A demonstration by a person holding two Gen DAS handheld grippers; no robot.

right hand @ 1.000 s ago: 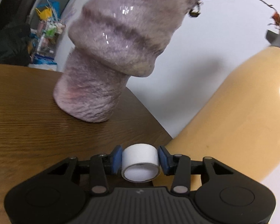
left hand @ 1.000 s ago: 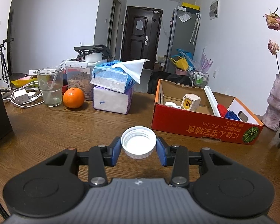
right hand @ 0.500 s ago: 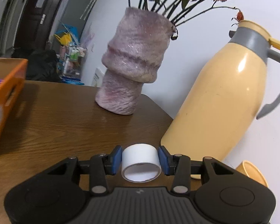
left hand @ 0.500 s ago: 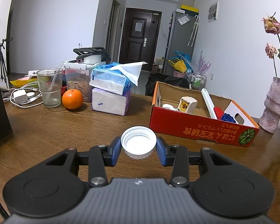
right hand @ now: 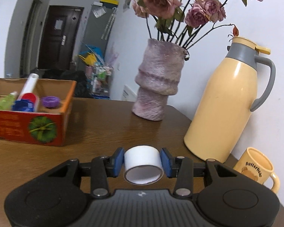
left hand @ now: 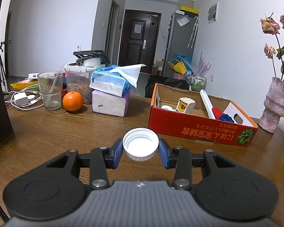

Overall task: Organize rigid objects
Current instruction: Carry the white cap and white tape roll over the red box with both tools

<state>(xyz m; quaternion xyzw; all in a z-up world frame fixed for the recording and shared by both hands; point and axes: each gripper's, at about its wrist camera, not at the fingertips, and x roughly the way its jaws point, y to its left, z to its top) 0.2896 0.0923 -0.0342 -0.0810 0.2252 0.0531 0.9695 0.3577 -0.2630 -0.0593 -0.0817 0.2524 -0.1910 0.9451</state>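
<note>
Your left gripper point(left hand: 140, 150) pinched a white cap point(left hand: 140, 147); your right gripper point(right hand: 143, 163) pinched a white tape roll point(right hand: 142, 164) above the table point(right hand: 104, 121).

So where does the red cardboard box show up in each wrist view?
Left wrist: the red cardboard box sits right of centre, beyond the white cap held in the left hand-held gripper.
Right wrist: the box lies at the left edge, slightly blurred.
Shared landmark: the purple vase, to the right of the box in both.
</note>
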